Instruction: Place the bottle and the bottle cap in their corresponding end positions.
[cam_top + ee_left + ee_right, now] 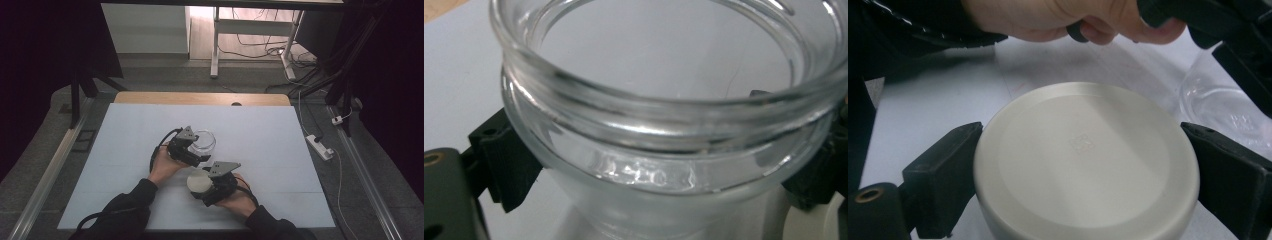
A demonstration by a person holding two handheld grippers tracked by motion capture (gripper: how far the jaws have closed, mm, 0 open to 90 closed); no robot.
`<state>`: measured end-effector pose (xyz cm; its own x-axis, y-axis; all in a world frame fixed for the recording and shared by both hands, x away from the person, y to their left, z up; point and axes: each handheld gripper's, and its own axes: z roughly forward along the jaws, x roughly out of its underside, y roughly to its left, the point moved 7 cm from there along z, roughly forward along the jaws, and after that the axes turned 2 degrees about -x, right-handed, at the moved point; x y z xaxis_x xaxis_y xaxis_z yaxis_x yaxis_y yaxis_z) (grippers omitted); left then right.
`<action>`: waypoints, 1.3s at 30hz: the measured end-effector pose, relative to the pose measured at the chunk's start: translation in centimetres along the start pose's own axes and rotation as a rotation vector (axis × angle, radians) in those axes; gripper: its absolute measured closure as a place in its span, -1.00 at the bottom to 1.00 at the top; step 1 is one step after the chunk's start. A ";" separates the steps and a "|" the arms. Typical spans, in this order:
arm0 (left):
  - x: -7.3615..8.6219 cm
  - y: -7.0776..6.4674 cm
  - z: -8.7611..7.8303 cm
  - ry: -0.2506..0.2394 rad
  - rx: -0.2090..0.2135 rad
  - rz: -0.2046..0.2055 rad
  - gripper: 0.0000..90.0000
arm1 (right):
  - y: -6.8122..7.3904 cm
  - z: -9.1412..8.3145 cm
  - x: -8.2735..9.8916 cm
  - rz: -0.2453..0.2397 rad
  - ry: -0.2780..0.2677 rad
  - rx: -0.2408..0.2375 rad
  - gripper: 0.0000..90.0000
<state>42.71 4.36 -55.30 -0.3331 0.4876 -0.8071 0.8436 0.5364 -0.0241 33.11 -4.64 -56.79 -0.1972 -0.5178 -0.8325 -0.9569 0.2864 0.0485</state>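
Glass jar [203,141]: clear, open-mouthed, upright on the white table [125,150] near its centre; clamped between the jaws of the left gripper [192,150], which sits at its 7 o'clock.

Lid [199,182]: round, pale metallic; grasped at both sides by the right gripper [207,182], just at 6 o'clock of the jar, close to it.

Left hand [1073,17]: beyond the lid in the right gripper view.

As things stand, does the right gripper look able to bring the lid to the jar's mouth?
Probably yes: the right gripper holds the lid just beside the jar, whose open mouth faces up while the left gripper clamps its side.
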 end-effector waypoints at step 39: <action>0.9 0.2 0.1 -0.019 0.013 -0.004 -1.00 | -0.6 0.9 0.9 0.029 0.090 0.055 -0.92</action>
<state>42.68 4.81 -56.08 -0.3284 0.4722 -0.8180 0.8478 0.5292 -0.0349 33.65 -4.54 -58.09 -0.2454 -0.5780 -0.7783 -0.9379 0.3447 0.0397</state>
